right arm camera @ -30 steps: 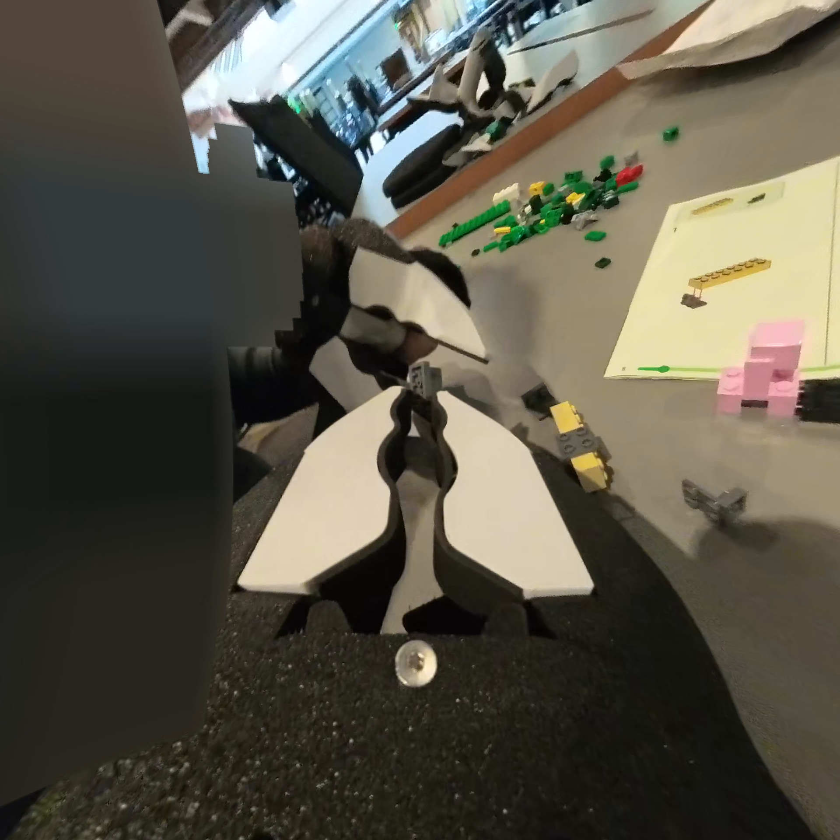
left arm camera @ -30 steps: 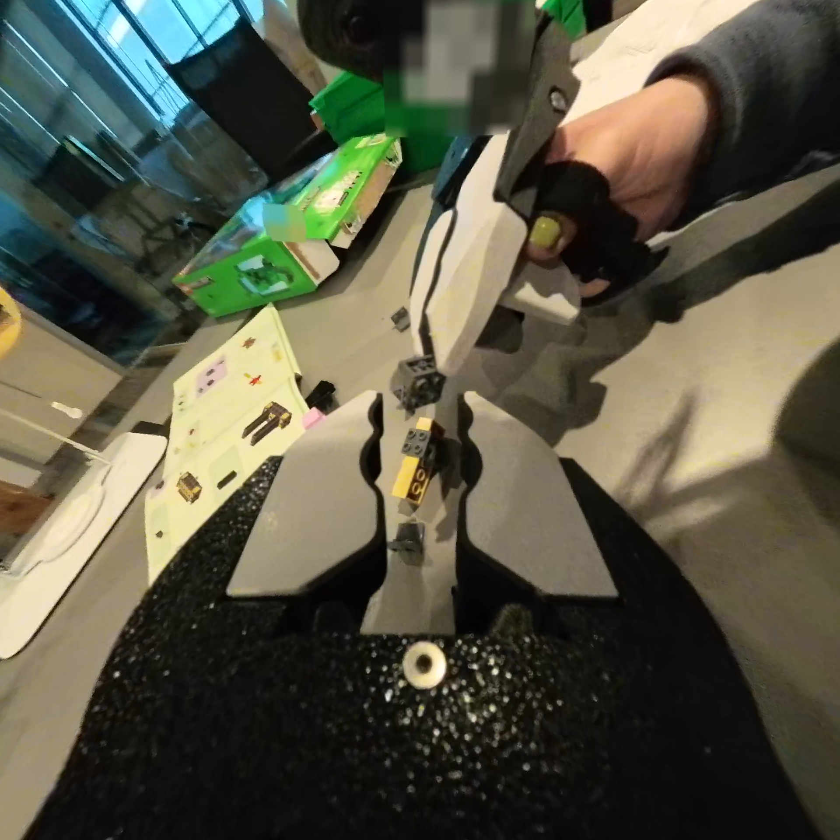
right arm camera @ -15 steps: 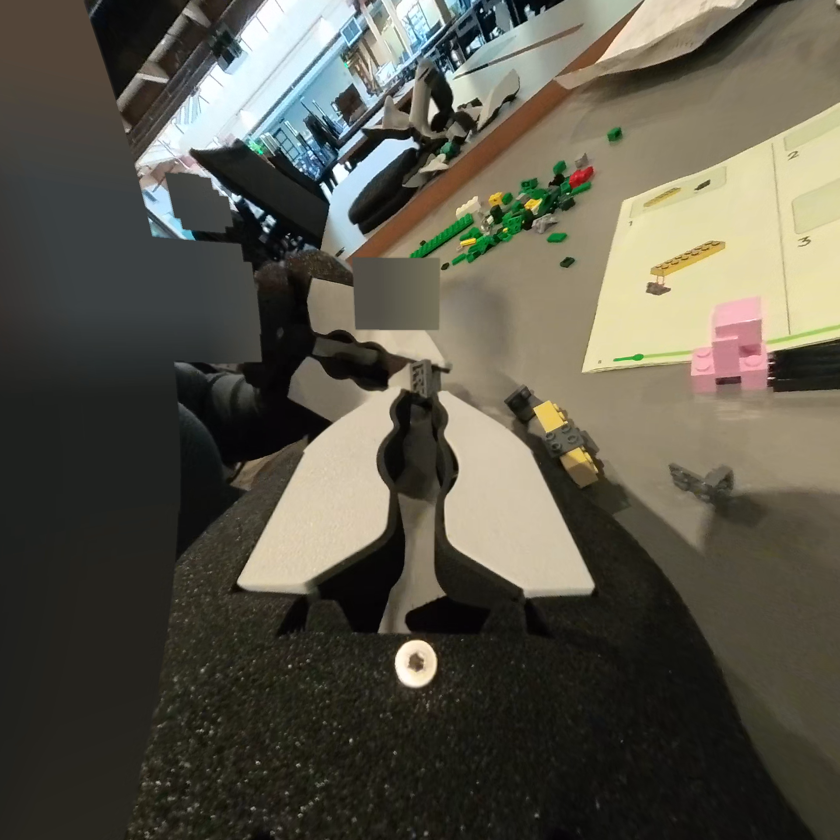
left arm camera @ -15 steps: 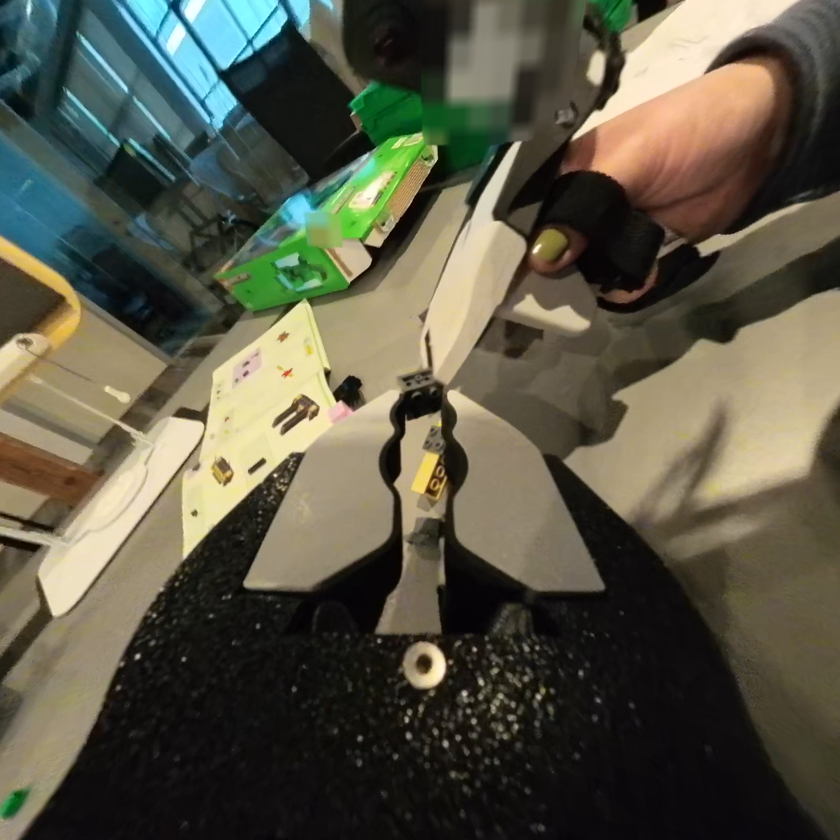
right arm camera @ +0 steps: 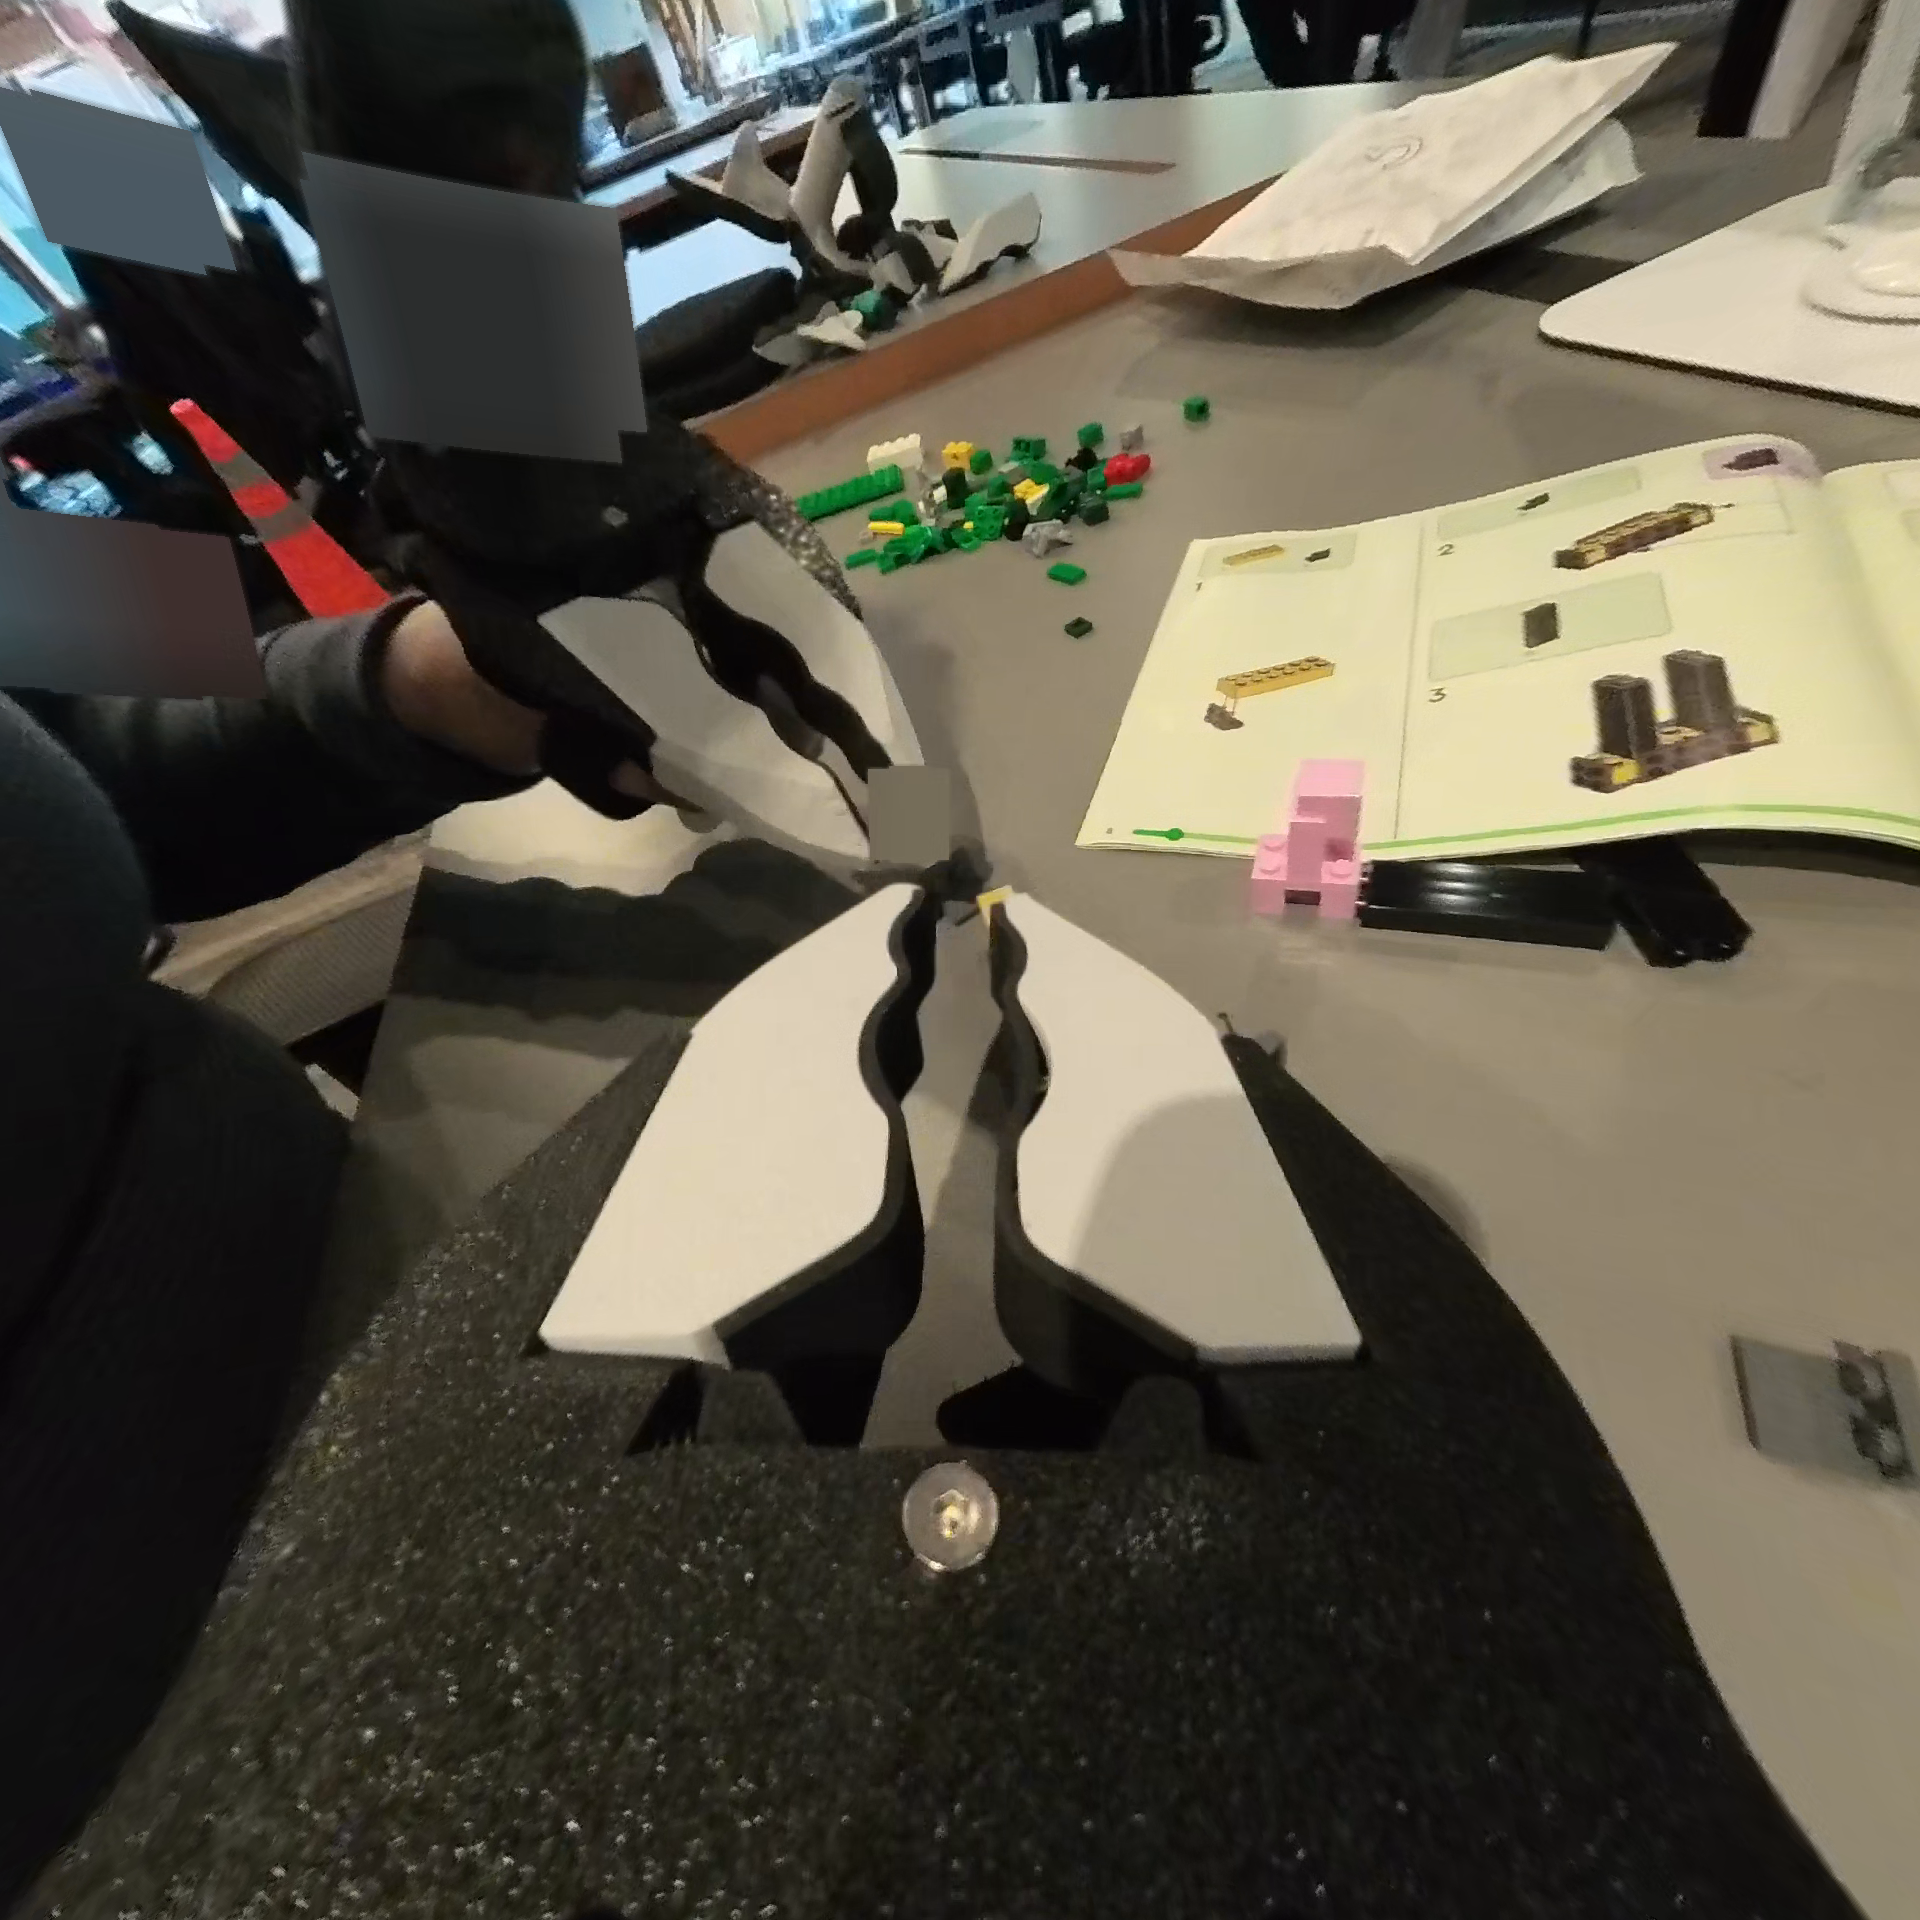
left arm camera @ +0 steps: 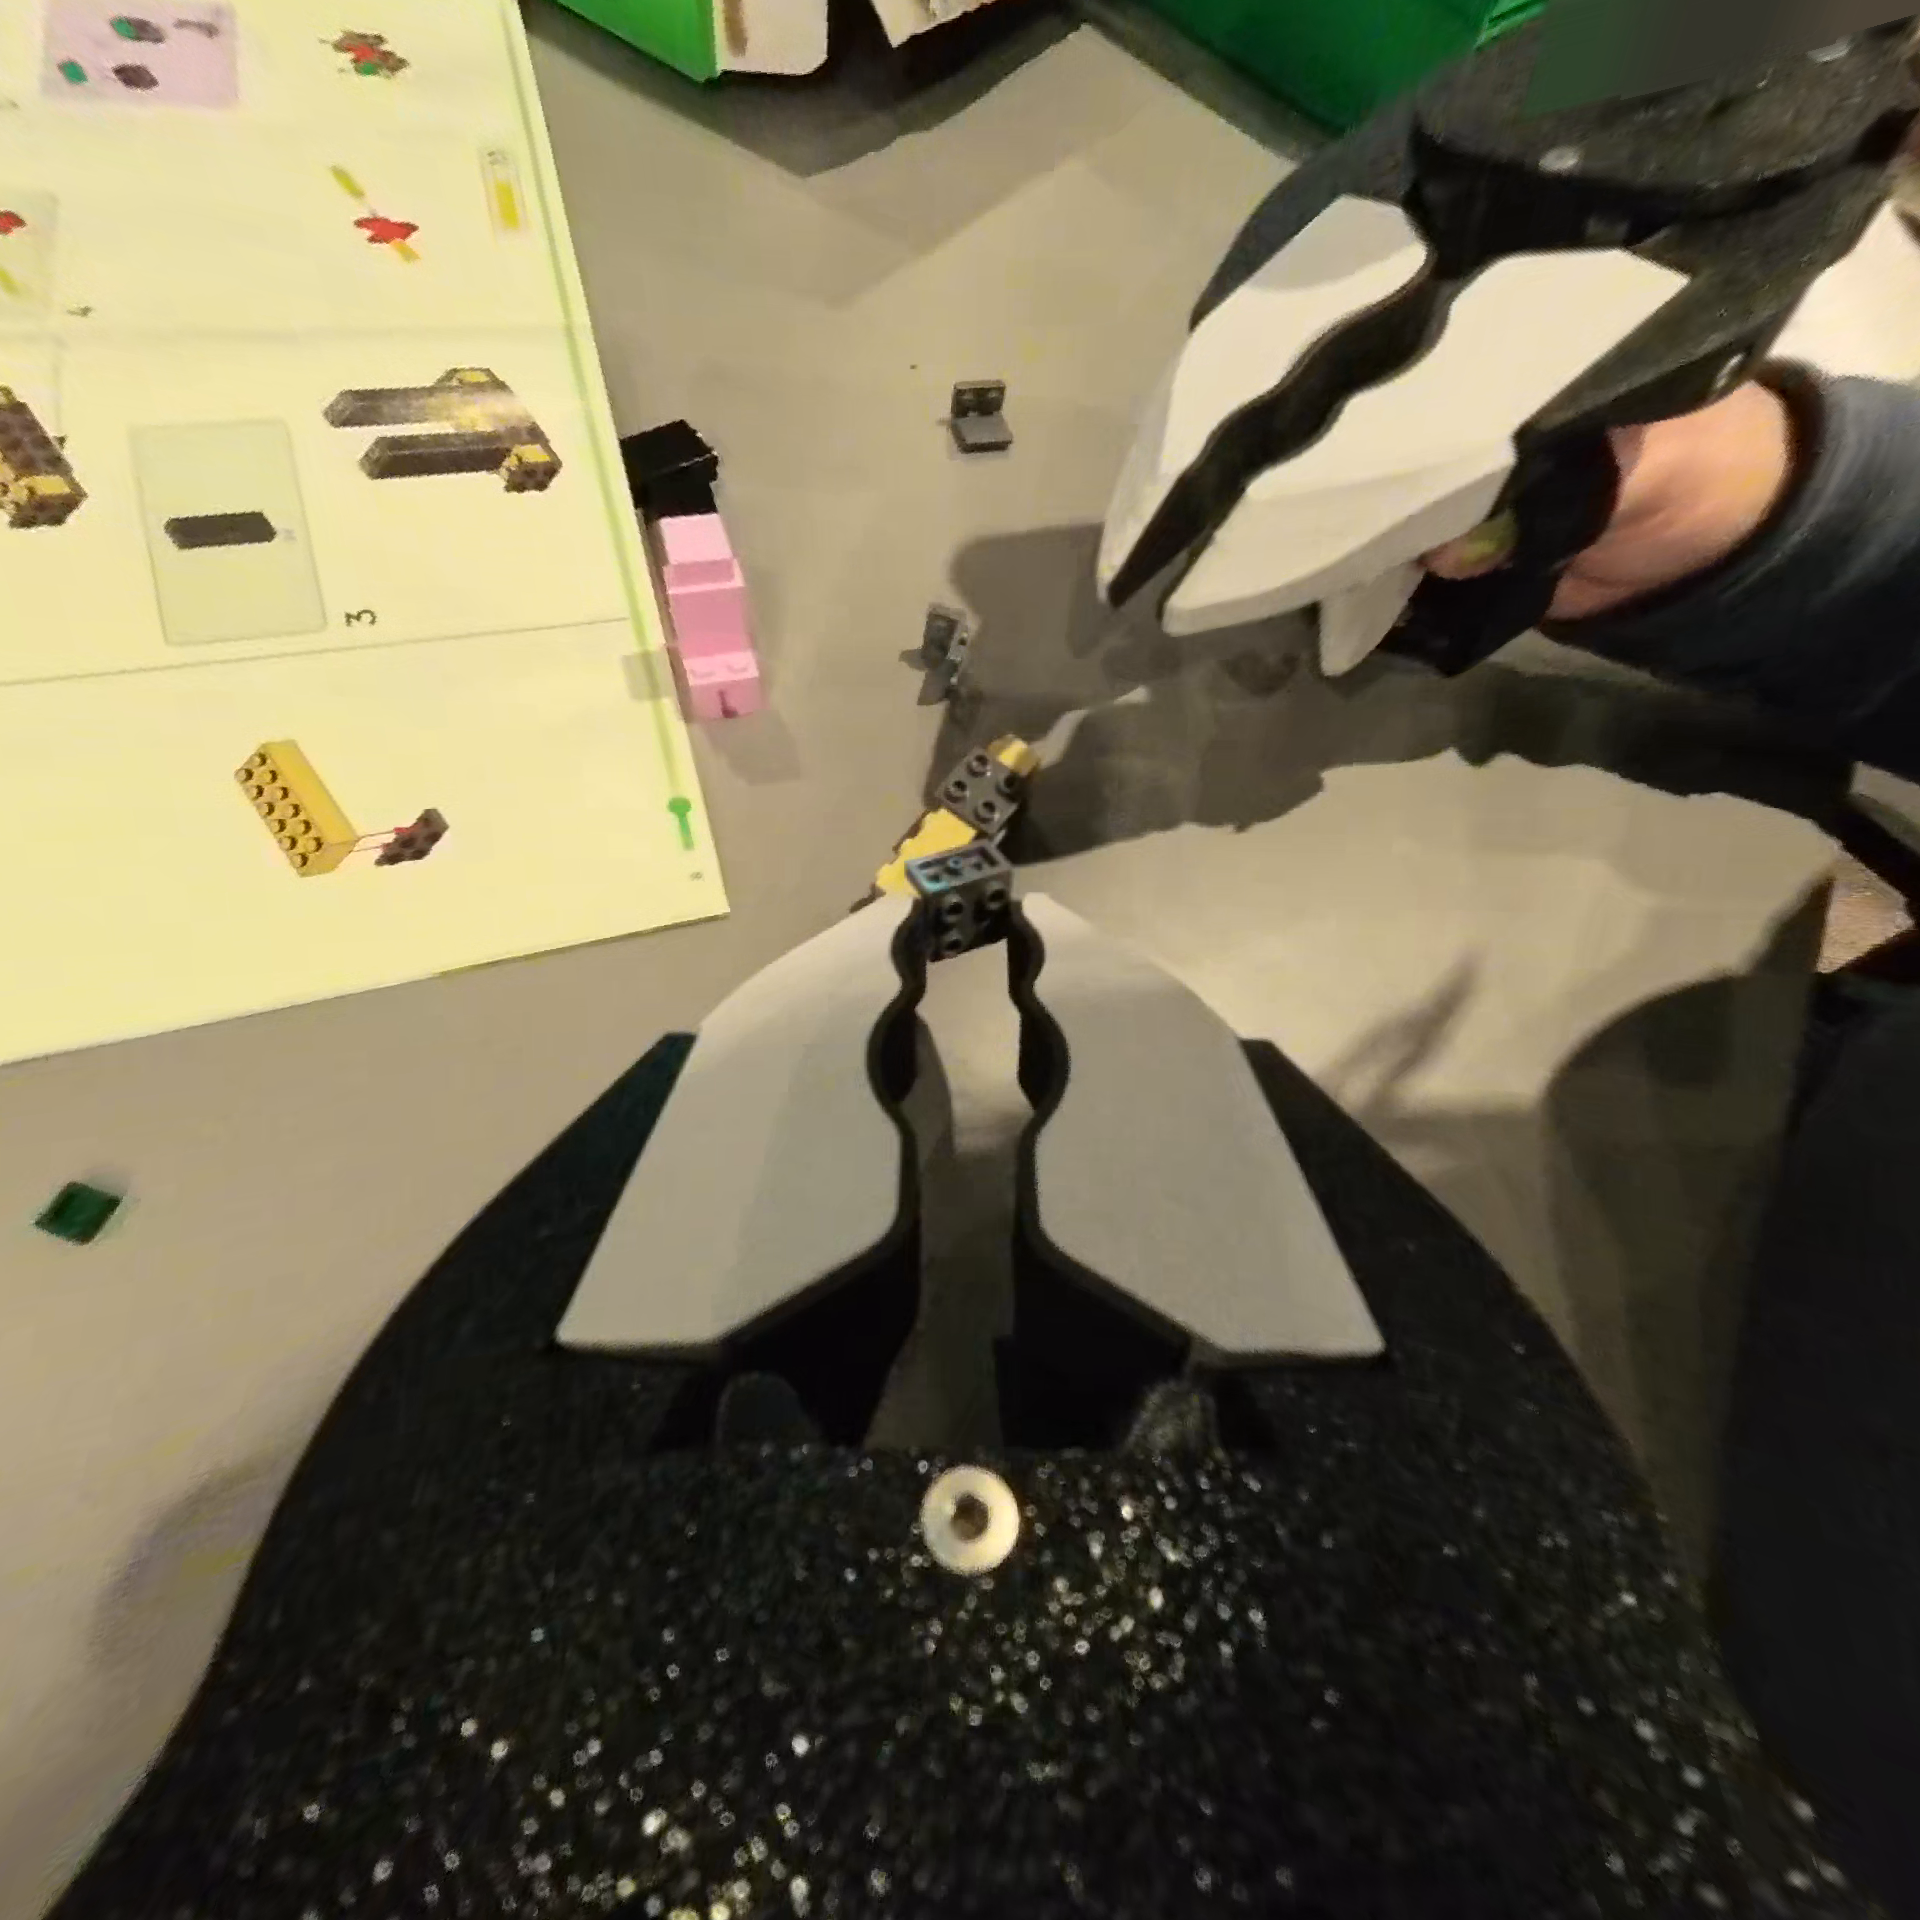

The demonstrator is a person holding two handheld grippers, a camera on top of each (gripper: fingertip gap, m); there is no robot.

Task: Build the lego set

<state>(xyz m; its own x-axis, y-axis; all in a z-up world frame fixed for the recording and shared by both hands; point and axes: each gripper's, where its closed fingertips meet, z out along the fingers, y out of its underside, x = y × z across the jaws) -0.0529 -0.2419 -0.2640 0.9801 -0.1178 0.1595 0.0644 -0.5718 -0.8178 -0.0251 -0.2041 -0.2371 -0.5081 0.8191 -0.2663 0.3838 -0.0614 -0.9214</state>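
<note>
My left gripper (left arm camera: 961, 920) is shut on a small dark grey studded brick (left arm camera: 961, 896) and holds it just above the grey table. A yellow and grey brick assembly (left arm camera: 977, 805) lies on the table right beyond it. My right gripper (right arm camera: 958, 904) is slightly open and empty. In the left wrist view it (left arm camera: 1132, 597) hovers to the upper right, apart from the brick. In the right wrist view the left gripper (right arm camera: 868, 831) comes in from the left, tip to tip with mine.
An open instruction booklet (left arm camera: 260, 520) lies on the left, with a pink pig (left arm camera: 712, 613) and black bricks (right arm camera: 1486, 909) at its edge. Grey bracket pieces (left arm camera: 940, 660) lie nearby. A pile of green bricks (right arm camera: 987, 499), a paper bag (right arm camera: 1403, 208) and a green box (left arm camera: 1351, 52) lie farther off. The left gripper's tips are roughly 6 cm from the right gripper's.
The grey brick passed from my right gripper to my left. The left closed on it, the right let go and drew back. Both grippers tilted down toward the table.
</note>
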